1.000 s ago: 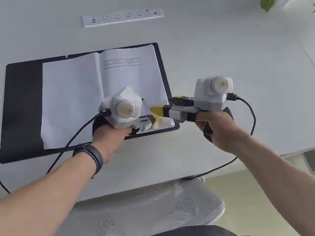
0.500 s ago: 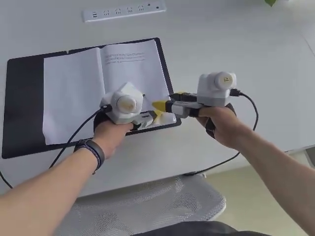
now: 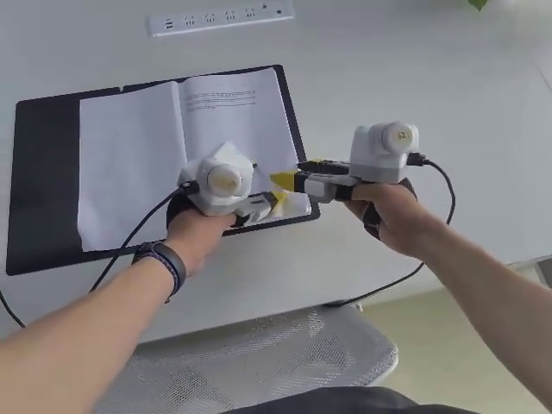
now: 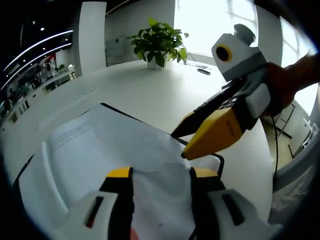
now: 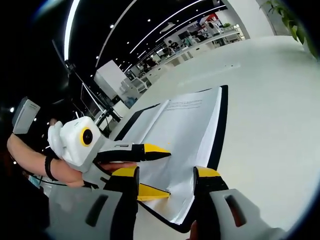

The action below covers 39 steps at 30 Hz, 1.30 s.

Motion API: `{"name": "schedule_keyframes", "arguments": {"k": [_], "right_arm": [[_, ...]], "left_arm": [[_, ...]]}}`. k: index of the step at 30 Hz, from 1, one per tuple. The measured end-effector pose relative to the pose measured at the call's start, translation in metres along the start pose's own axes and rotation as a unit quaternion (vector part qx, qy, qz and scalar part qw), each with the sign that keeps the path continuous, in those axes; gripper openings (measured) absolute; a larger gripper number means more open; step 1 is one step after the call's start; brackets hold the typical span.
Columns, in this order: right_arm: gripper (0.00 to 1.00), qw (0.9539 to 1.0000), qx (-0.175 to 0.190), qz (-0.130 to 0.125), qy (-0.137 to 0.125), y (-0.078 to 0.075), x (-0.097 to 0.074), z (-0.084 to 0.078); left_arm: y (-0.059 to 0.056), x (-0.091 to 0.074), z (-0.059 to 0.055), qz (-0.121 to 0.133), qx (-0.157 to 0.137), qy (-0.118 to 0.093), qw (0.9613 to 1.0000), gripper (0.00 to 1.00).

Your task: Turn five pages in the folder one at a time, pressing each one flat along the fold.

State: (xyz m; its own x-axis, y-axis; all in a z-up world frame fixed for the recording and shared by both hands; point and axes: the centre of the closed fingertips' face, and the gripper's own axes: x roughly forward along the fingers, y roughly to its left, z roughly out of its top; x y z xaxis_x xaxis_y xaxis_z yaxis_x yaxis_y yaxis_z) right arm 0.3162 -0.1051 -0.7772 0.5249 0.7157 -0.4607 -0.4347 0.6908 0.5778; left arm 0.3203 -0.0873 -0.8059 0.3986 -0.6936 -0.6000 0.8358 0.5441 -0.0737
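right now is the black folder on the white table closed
No, the black folder lies open, with its white pages spread flat across it.

Page text illegibly small

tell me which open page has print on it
The right-hand page, with a few printed lines across its top; the left-hand page looks blank.

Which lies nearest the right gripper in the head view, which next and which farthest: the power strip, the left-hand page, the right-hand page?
1. Right-hand page, under the right gripper at its near corner.
2. Left-hand page, across the fold to the left.
3. Power strip, far back, at the view's top.
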Motion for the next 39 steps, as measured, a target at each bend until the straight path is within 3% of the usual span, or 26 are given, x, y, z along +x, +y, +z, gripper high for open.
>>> {"name": "schedule_keyframes", "arguments": {"k": [7,12,17,28,39], "right_arm": [[0.24,0.9989,0.042,0.01,-0.019,-0.011,-0.001,0.006],[0.11,0.9979,0.061,-0.001,-0.019,-0.023,0.002,0.004],[0.09,0.9969,0.077,0.0,-0.018,-0.026,0.007,0.002],[0.0,0.9975,0.069,-0.005,-0.013,-0.026,0.007,0.003],[0.0,0.9976,0.067,-0.005,-0.019,-0.019,0.005,0.011]], "left_arm": [[0.001,0.001,0.0,-0.001,-0.005,0.002,1.0,0.44],[0.0,0.0,0.001,-0.005,-0.01,0.004,0.9999,0.44],[0.0,0.0,0.001,-0.007,-0.013,0.004,0.9999,0.45],[-0.002,-0.001,0.002,-0.015,-0.023,0.005,0.9996,0.47],[0.001,-0.021,0.014,-0.017,-0.03,-0.008,0.9994,0.56]]}}
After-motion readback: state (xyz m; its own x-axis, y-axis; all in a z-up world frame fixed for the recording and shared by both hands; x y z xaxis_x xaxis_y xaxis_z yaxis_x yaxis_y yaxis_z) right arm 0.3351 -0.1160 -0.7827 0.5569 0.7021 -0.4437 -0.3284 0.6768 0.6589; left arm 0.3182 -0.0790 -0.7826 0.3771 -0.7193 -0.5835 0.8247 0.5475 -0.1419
